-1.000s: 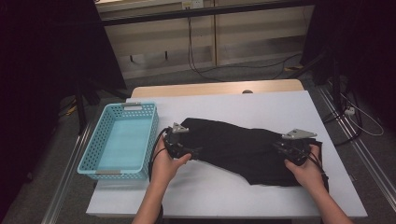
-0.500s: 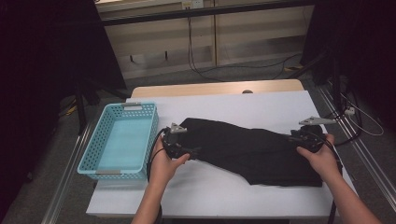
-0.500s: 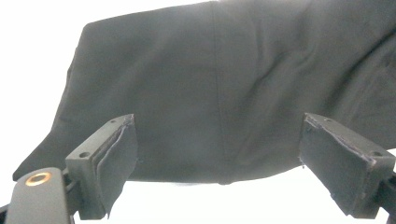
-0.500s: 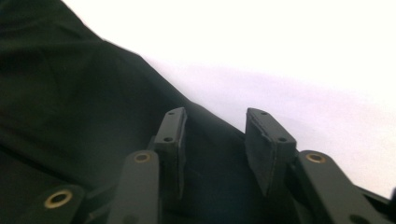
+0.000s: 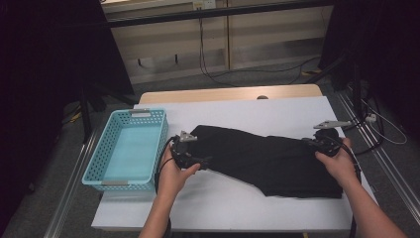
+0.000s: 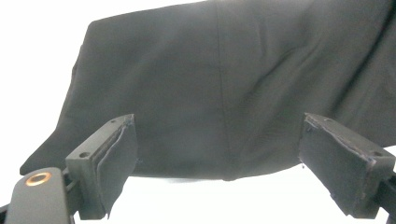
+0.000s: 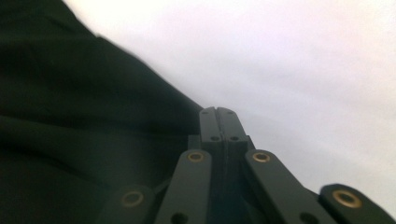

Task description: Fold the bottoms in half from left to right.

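A black garment (image 5: 262, 156) lies spread across the white table (image 5: 247, 116). My left gripper (image 5: 200, 159) rests at the garment's left end. In the left gripper view the left gripper (image 6: 218, 121) stands open, its pads wide apart over the dark cloth (image 6: 224, 84) with nothing pinched. My right gripper (image 5: 312, 141) is at the garment's far right corner. In the right gripper view the right gripper (image 7: 217, 109) is shut, and the edge of the cloth (image 7: 56, 116) runs up to its closed tips.
A light blue perforated basket (image 5: 110, 144) stands with nothing in it at the table's left edge, just beside my left hand. White table surface shows in front of and behind the garment. Cables trail on the floor (image 5: 376, 126) to the right.
My right gripper has moved right and away from me with the garment's corner, drawing the cloth out longer. The left gripper has stayed put.
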Demonstrator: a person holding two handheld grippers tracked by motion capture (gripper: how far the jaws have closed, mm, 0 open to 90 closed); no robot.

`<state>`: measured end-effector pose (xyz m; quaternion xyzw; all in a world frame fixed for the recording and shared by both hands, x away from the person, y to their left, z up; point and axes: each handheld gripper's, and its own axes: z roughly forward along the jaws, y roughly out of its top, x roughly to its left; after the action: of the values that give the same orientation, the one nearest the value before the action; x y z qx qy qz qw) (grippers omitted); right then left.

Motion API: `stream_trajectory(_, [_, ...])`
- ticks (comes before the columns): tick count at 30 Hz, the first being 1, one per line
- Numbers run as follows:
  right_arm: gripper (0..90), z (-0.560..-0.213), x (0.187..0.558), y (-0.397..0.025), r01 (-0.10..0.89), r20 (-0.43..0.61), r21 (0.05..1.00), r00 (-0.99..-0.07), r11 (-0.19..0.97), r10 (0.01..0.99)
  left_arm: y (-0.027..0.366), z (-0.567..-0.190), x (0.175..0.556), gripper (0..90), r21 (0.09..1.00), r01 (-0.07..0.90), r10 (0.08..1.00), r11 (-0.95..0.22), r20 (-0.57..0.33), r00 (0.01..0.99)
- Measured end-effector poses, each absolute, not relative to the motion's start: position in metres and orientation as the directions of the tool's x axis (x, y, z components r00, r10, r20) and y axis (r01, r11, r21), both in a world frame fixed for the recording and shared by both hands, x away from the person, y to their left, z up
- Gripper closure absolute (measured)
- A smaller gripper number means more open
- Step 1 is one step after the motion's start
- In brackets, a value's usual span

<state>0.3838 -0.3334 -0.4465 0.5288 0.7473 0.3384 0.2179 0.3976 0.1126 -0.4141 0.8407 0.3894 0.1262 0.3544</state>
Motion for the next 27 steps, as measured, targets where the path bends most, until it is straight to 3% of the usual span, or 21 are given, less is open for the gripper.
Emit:
stream_trajectory(2, [83.2,-0.443,0.382,-0.337,0.62,0.018,0.758,-0.327,0.201,0.945,0.114,-0.414,0.398,13.2,0.688,0.571,0.744,-0.447,-0.069,0.665])
stream_trajectory(3, [71.8,-0.442,0.38,-0.339,0.618,0.02,0.764,-0.31,0.185,0.951,0.115,-0.415,0.399,13.2,0.687,0.572,0.744,-0.448,-0.069,0.665])
stream_trajectory(5, [68.9,-0.438,0.376,-0.342,0.615,0.035,0.77,-0.307,0.17,0.951,0.115,-0.415,0.399,13.2,0.69,0.572,0.749,-0.443,-0.066,0.66])
stream_trajectory(7, [56.9,-0.432,0.364,-0.349,0.579,0.071,0.804,-0.321,0.136,0.945,0.115,-0.414,0.399,12.7,0.688,0.573,0.746,-0.445,-0.069,0.662])
stream_trajectory(14, [45.1,-0.426,0.342,-0.351,0.586,0.046,0.79,-0.349,0.18,0.936,0.115,-0.413,0.4,12.4,0.697,0.568,0.744,-0.438,-0.075,0.664])
stream_trajectory(18, [44.1,-0.432,0.326,-0.344,0.595,0.025,0.774,-0.37,0.217,0.929,0.114,-0.412,0.4,12.5,0.699,0.568,0.743,-0.436,-0.077,0.665])
stream_trajectory(27, [32.8,-0.441,0.311,-0.326,0.602,0.055,0.773,-0.374,0.198,0.926,0.12,-0.412,0.403,11.9,0.699,0.576,0.753,-0.425,-0.081,0.653])
